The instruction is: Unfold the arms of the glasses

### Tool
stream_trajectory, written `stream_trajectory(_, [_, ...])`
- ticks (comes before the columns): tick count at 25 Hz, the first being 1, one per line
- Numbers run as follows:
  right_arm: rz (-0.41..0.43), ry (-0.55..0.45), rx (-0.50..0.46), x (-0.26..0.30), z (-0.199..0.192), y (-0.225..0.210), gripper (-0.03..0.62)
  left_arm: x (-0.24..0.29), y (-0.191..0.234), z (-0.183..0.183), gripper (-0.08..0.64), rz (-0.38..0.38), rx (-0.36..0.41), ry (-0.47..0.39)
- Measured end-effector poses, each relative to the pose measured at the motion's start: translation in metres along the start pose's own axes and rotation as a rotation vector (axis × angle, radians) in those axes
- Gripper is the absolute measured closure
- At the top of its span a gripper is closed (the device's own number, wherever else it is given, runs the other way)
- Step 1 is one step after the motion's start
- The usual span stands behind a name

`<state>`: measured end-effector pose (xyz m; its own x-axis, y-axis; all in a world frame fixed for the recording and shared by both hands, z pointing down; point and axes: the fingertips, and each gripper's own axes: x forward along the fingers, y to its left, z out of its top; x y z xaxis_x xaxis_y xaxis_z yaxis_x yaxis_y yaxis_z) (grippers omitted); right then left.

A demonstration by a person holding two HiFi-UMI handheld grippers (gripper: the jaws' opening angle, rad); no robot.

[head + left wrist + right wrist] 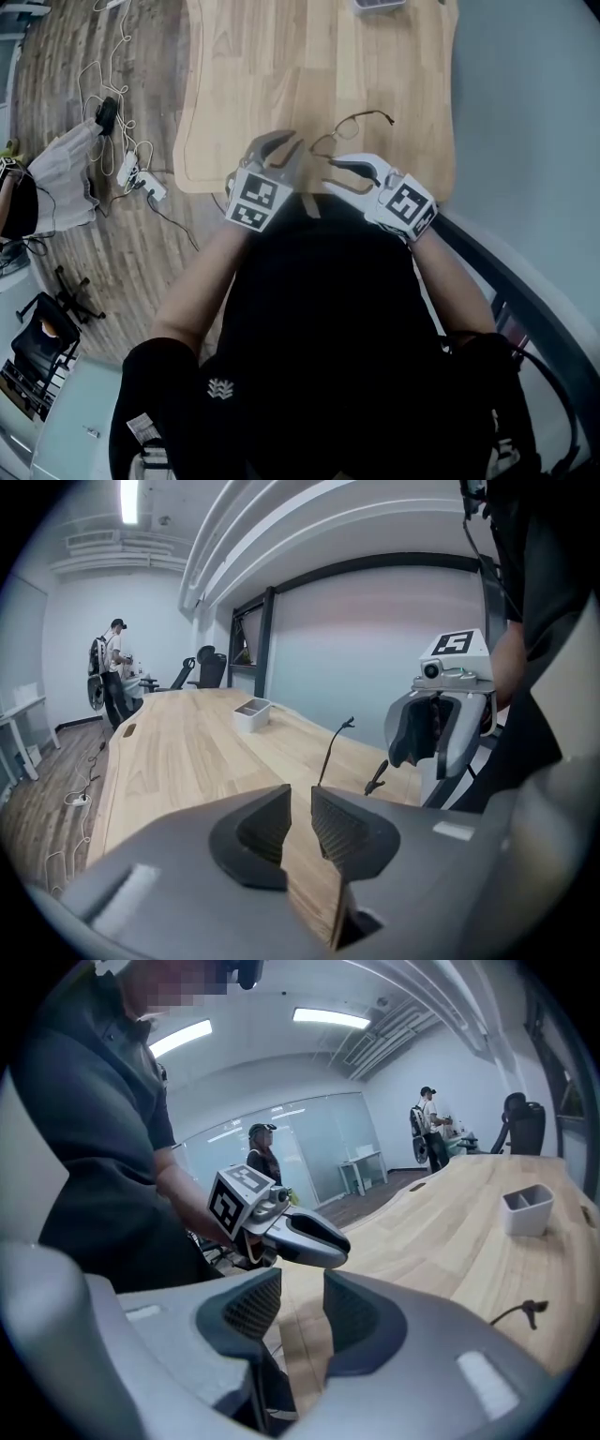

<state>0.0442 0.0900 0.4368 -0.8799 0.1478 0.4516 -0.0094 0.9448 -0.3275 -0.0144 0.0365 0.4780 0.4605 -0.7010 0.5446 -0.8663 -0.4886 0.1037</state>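
Two grey hand-held grippers, the left gripper and the right gripper, hover with jaws slightly parted and empty over the near edge of the light wooden counter, just short of the thin dark wire-framed glasses resting on it.

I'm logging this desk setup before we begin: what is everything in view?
table: one, light wood, in front of the person
glasses: one, thin dark frame, on table just beyond both tools
bin: one, white, farther along table
power strip: one, white, floor left of table, with cables
bystanders: two, standing in background
left tool: one, grey, jaws apart, empty
right tool: one, grey, jaws apart, empty
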Motion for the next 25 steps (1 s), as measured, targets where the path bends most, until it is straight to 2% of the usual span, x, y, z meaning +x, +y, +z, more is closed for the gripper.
stream_trajectory(3, [0.049, 0.007, 0.028, 0.008, 0.0, 0.008, 0.46, -0.003, 0.005, -0.002, 0.486, 0.014, 0.002, -0.002])
stream_trajectory(6, [0.039, -0.035, -0.008, 0.001, 0.012, 0.006, 0.46, -0.006, 0.01, 0.0, 0.486, 0.029, -0.003, -0.004])
stream_trajectory(7, [-0.004, -0.073, -0.025, -0.007, 0.018, -0.001, 0.46, -0.007, 0.012, 0.001, 0.486, 0.033, -0.005, -0.006])
stream_trajectory(10, [-0.214, -0.152, -0.002, -0.039, 0.023, -0.043, 0.46, -0.006, 0.009, 0.001, 0.486, 0.031, -0.007, 0.004])
stream_trajectory(12, [-0.306, -0.134, 0.017, -0.049, 0.01, -0.063, 0.46, 0.002, 0.001, -0.008, 0.485, -0.005, 0.001, 0.035])
stream_trajectory(13, [-0.319, -0.116, 0.025, -0.048, 0.002, -0.066, 0.46, 0.008, -0.004, -0.016, 0.486, -0.031, 0.008, 0.056])
stream_trajectory(18, [-0.296, -0.069, 0.048, -0.034, -0.018, -0.058, 0.46, 0.046, -0.028, -0.037, 0.454, -0.119, 0.053, 0.129])
stream_trajectory(25, [-0.299, -0.064, 0.1, -0.053, -0.023, -0.069, 0.46, 0.102, -0.041, -0.033, 0.454, -0.134, 0.079, 0.231])
